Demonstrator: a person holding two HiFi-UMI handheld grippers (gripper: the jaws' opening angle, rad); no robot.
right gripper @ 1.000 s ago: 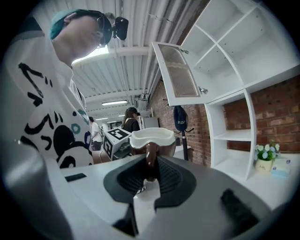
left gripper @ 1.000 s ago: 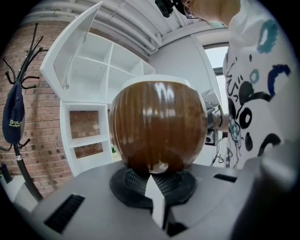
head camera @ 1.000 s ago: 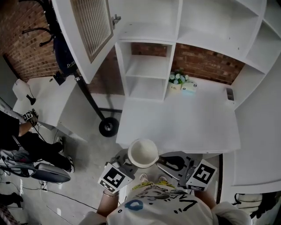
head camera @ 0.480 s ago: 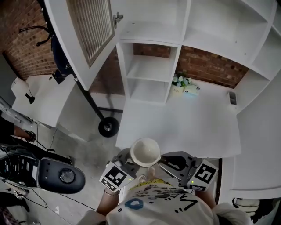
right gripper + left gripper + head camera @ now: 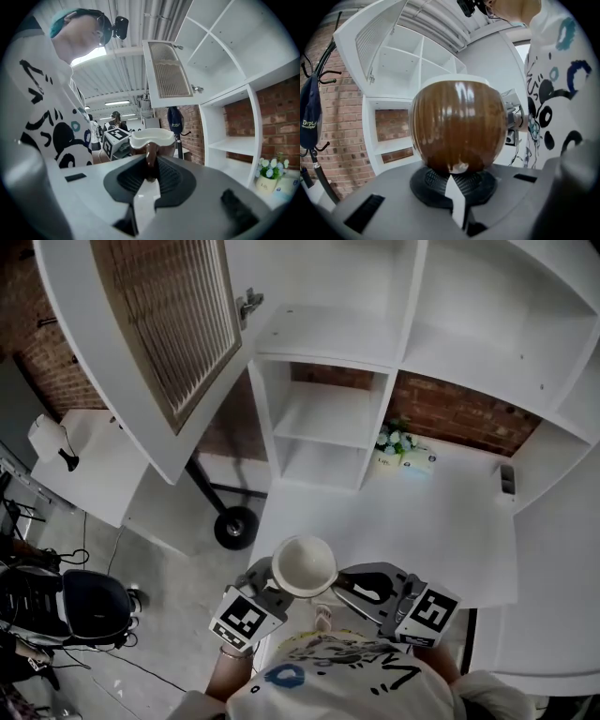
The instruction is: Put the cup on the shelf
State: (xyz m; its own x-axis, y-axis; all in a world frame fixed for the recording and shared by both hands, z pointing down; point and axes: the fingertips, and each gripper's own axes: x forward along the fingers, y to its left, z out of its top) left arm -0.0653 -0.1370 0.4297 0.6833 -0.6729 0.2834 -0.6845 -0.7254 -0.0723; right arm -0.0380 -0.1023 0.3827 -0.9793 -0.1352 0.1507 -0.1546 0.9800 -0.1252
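A cup, brown outside and white inside (image 5: 303, 565), hangs in front of the person's chest, just short of the white table's near edge (image 5: 375, 554). My right gripper (image 5: 349, 585) is shut on the cup's brown handle (image 5: 150, 157), which stands upright between its jaws. My left gripper (image 5: 272, 585) meets the cup from the other side; the glossy brown body (image 5: 457, 126) fills that view and its base sits at the nearly closed jaw tips (image 5: 457, 174). The white shelf unit (image 5: 323, 418) stands beyond the table with open compartments.
An open louvred cabinet door (image 5: 159, 343) juts out at upper left. A small flower pot (image 5: 389, 442) and a box sit at the back of the table. A wheeled stand (image 5: 234, 526) and a black seat (image 5: 80, 601) are on the floor at left.
The person has stepped toward the shelf unit, carrying the cup and both grippers along; shelves and door look nearer. The cup keeps its place between the grippers. The figure at left has gone from view.
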